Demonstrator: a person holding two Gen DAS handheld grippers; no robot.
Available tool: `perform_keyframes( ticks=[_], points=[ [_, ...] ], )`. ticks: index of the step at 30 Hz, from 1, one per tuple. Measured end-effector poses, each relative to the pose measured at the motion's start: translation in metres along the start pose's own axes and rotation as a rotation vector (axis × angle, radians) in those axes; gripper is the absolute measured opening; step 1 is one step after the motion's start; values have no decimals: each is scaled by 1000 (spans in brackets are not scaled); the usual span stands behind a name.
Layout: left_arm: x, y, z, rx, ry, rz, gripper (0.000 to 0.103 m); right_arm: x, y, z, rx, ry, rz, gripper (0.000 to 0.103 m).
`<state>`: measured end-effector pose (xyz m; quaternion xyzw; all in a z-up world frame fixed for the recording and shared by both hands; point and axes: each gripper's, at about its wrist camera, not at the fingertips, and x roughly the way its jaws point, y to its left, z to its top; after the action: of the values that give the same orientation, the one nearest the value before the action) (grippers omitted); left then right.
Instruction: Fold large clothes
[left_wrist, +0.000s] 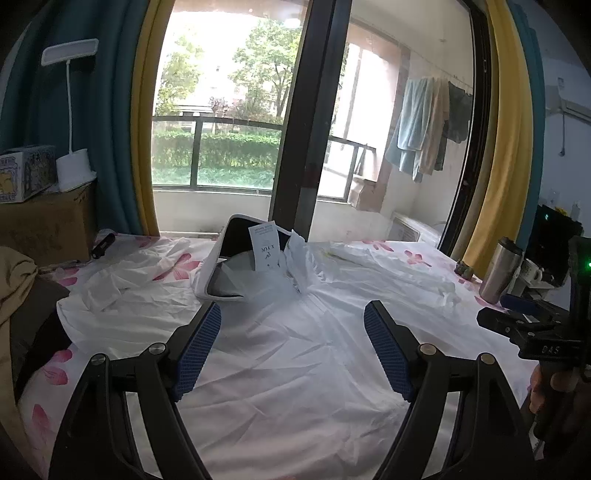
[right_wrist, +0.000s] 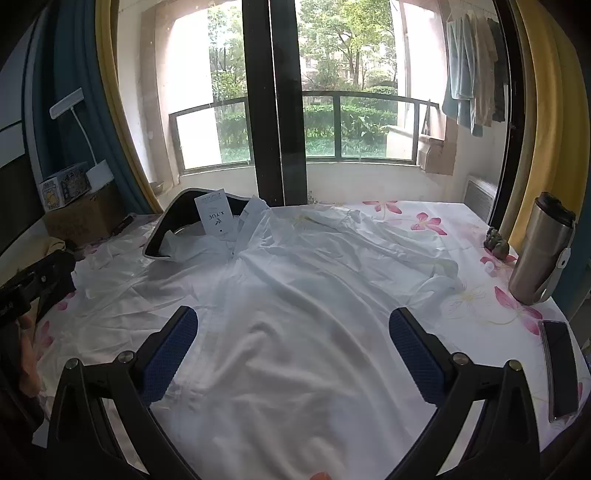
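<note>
Flowered bedsheet (right_wrist: 424, 221) carries the white shirt (right_wrist: 295, 295), collar away, long axis dead ahead; left hand-held gripper (left_wrist: 291, 325) and right hand-held gripper (right_wrist: 293, 332) hover open, equally near.

right tongs (right_wrist: 293, 325) spread wide above white jacket (right_wrist: 295, 295), floral tablecloth (right_wrist: 480, 295)
</note>
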<state>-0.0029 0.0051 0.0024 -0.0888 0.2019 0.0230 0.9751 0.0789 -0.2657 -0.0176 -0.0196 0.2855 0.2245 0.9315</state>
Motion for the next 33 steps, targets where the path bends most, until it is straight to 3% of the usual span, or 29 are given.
perform_keyframes(
  ticks=[5,33],
  points=[
    [1,0,-2,9,8,27,83,0,1,1,0,-2,-3,102],
    [-2,4,-4,-16,3,24,83,1,4,2,-8,3,-11,102]
  ],
)
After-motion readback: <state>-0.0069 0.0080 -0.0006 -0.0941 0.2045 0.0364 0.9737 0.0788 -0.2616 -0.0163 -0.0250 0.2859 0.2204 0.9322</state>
